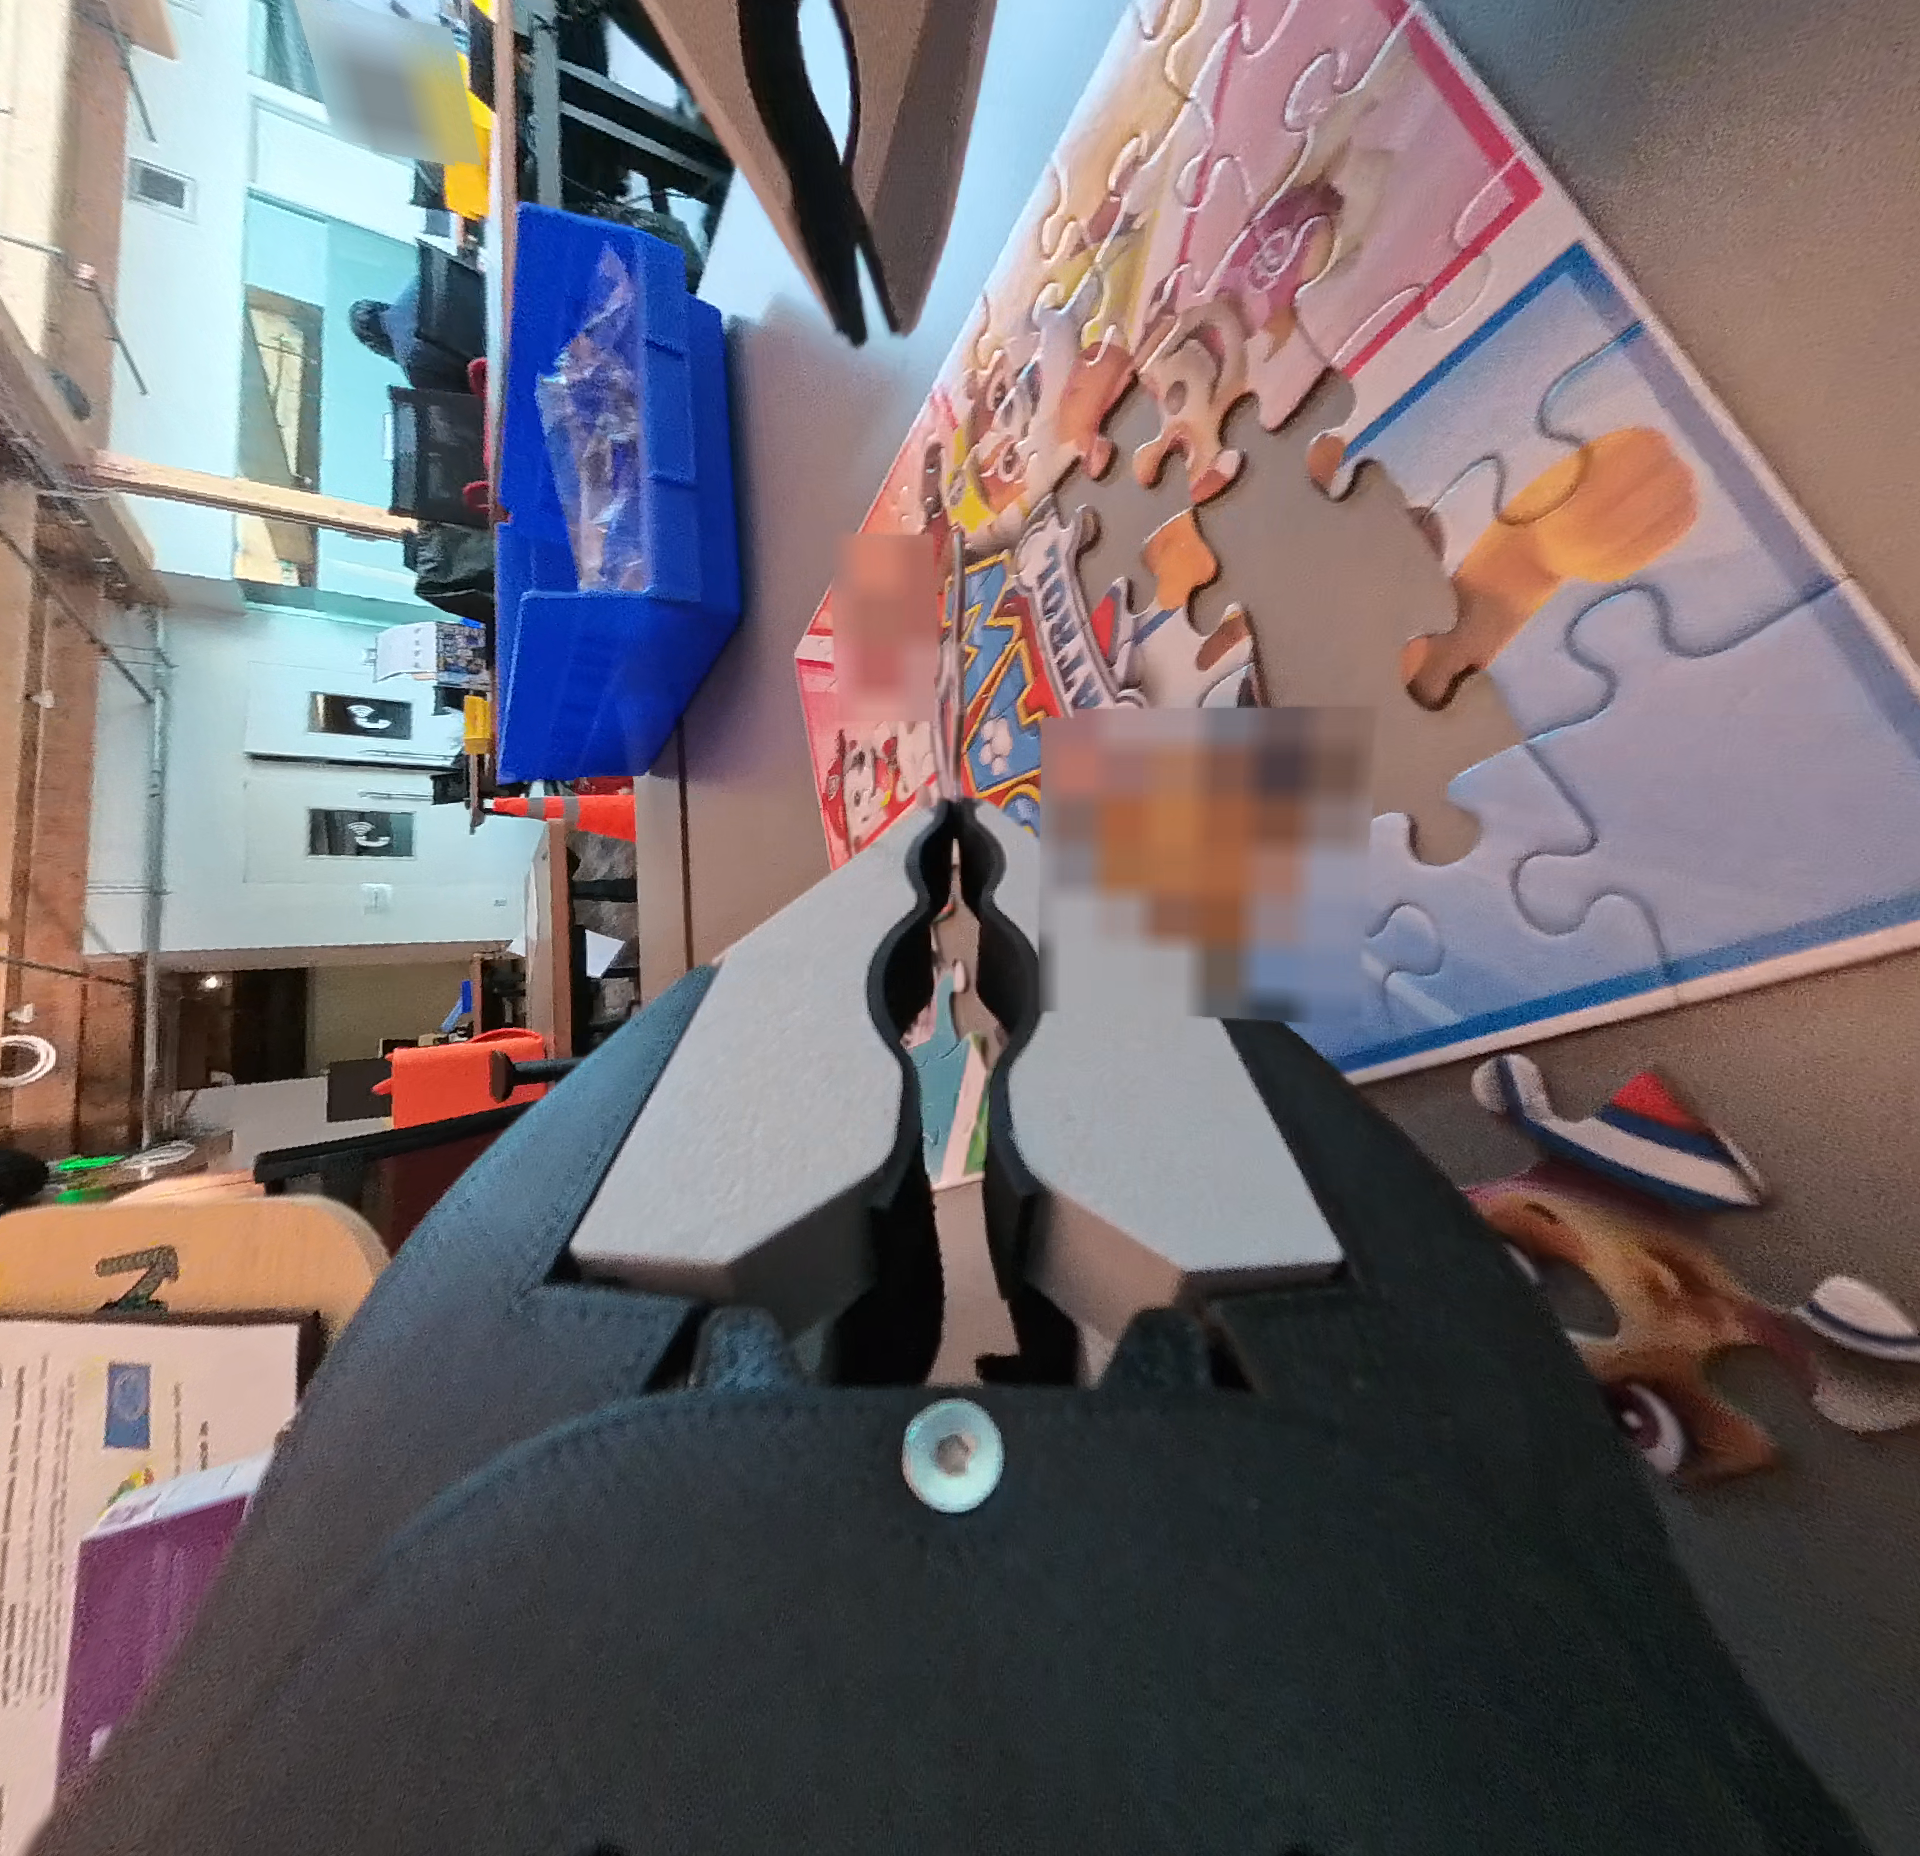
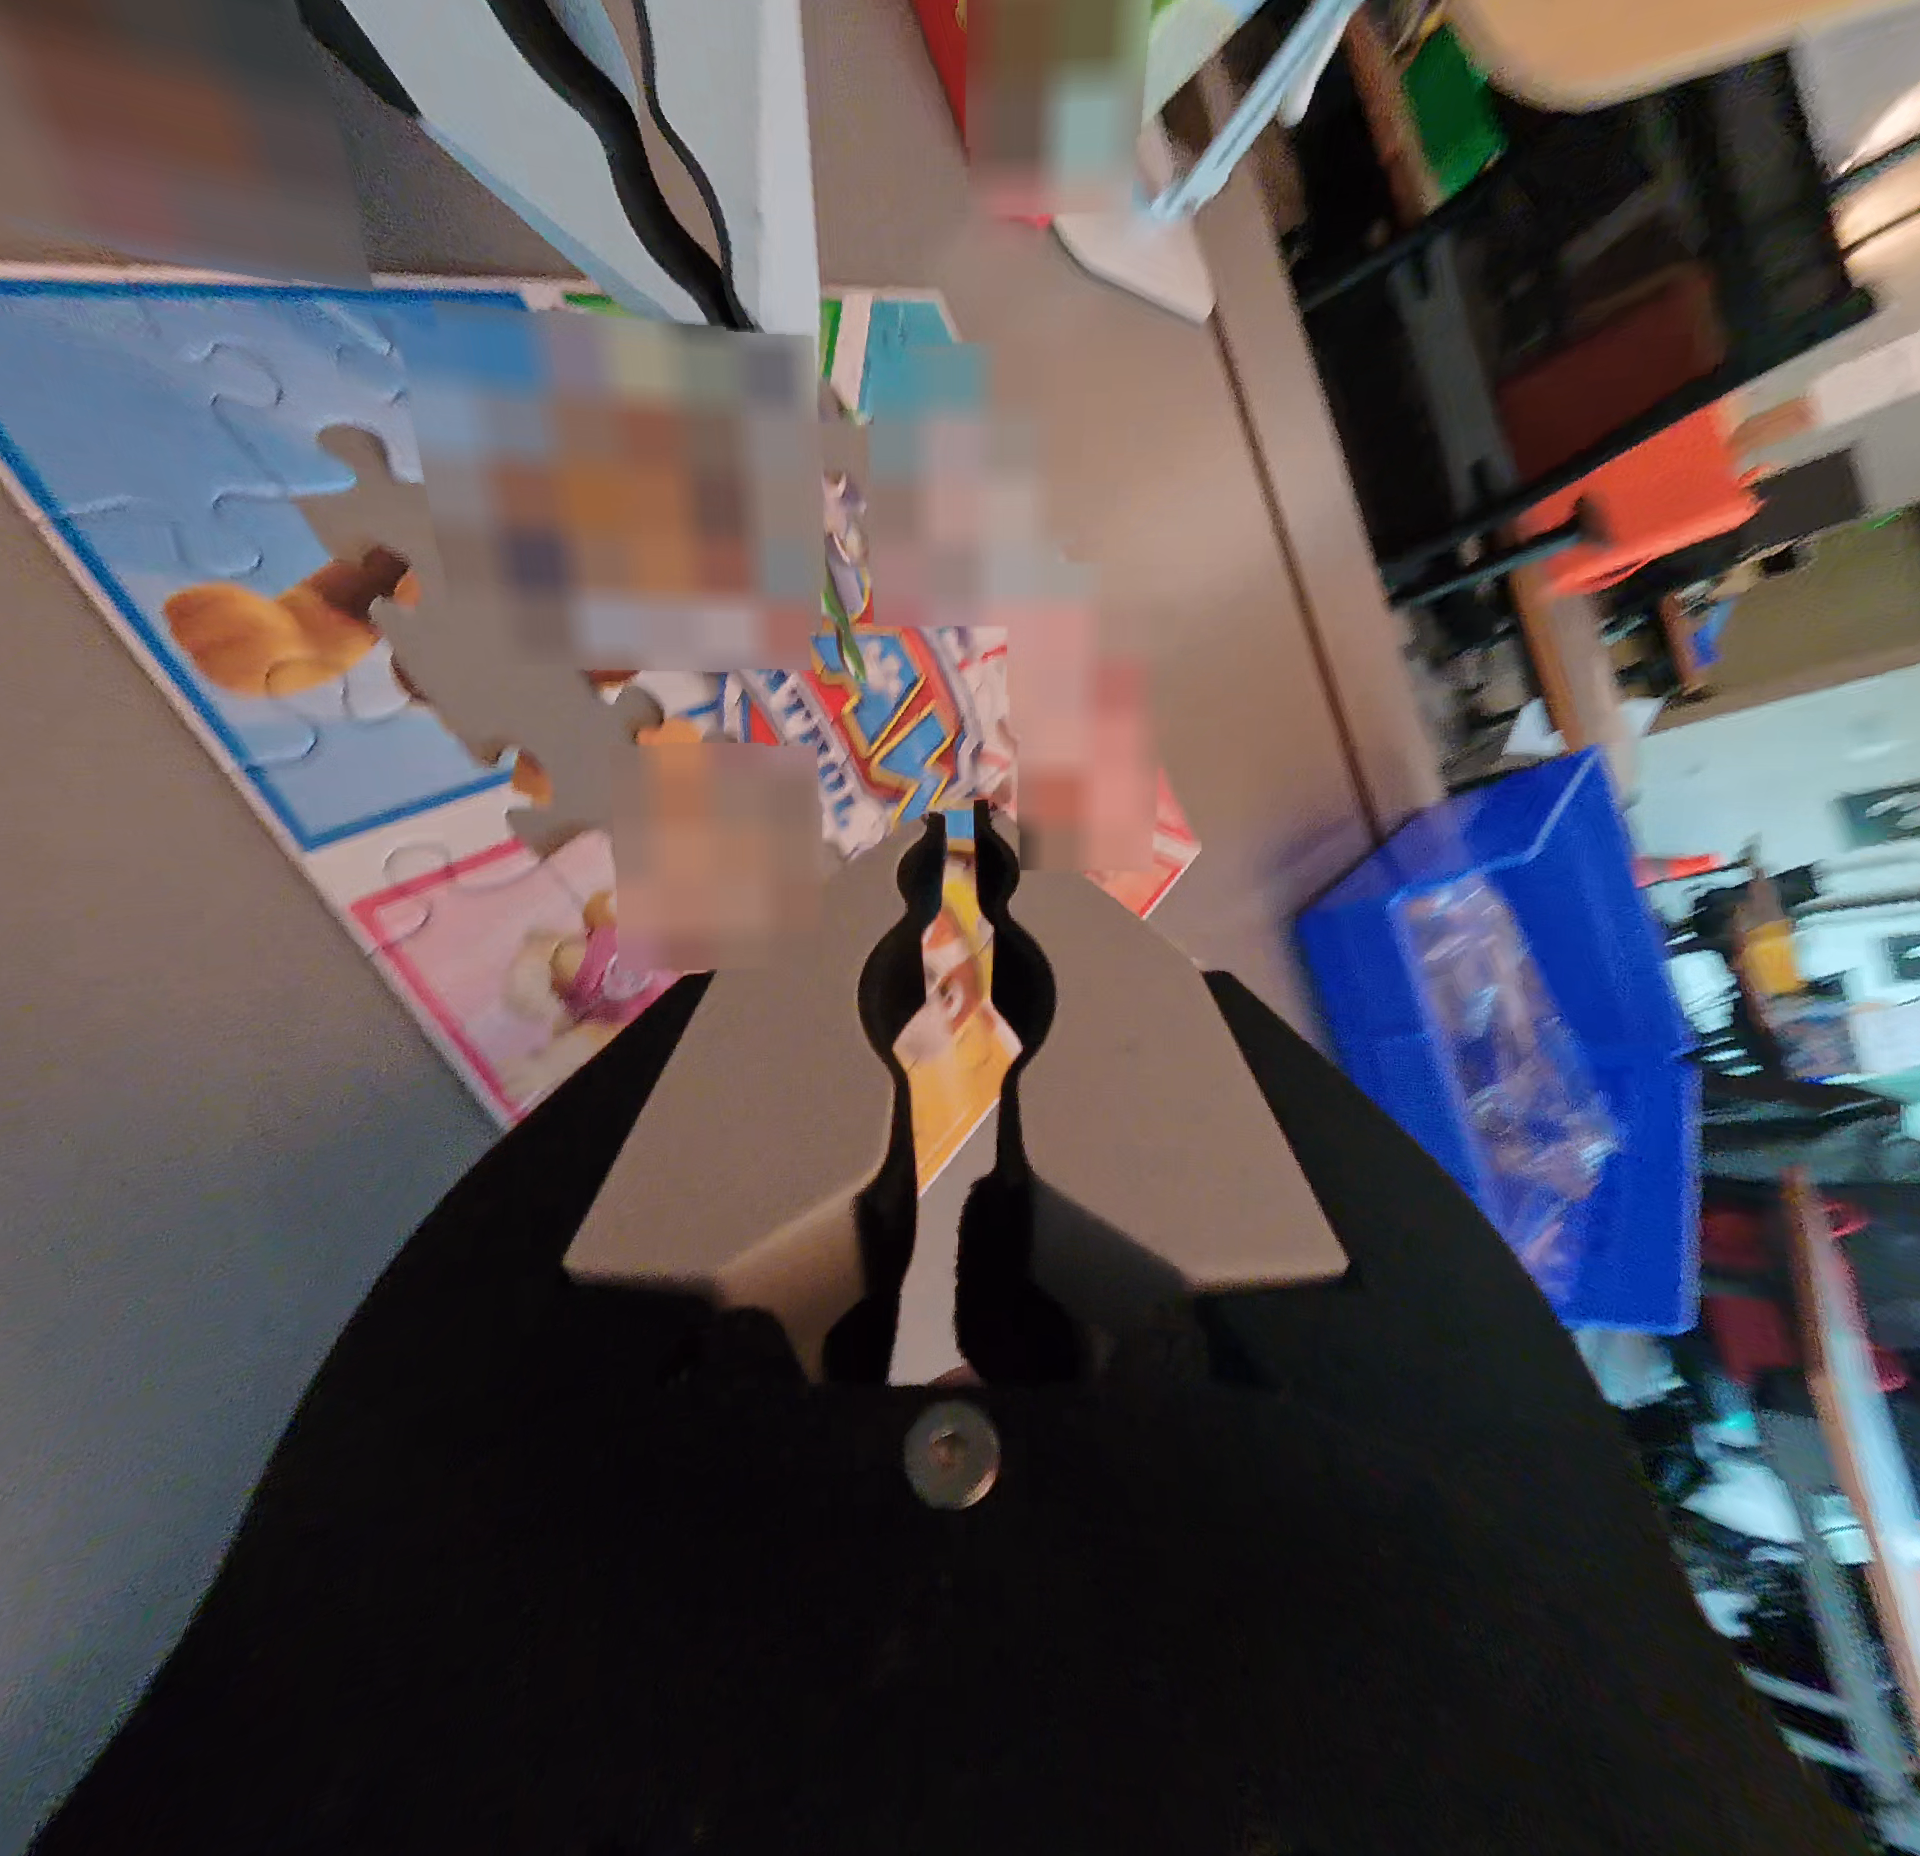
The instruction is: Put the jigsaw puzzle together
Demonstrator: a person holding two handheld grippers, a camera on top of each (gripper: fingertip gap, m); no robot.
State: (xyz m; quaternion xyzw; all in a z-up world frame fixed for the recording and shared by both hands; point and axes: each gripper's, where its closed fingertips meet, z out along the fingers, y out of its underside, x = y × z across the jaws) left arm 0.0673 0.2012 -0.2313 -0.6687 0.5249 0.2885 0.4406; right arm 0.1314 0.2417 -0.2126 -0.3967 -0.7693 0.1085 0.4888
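A partly built cartoon jigsaw puzzle lies on the grey table, with a bare gap in its middle. It also shows in the right wrist view. My left gripper is shut on a puzzle piece, which I see edge-on and which sticks out past the tips above the puzzle's near part. That piece also shows in the right wrist view, under the left gripper's pale fingers. My right gripper is shut and empty, low over the puzzle's edge.
Loose pieces lie on the table beside the puzzle: a white, blue and red one and a pup-face one. A blue bin of bagged parts stands past the puzzle, also in the right wrist view. A purple box sits near me.
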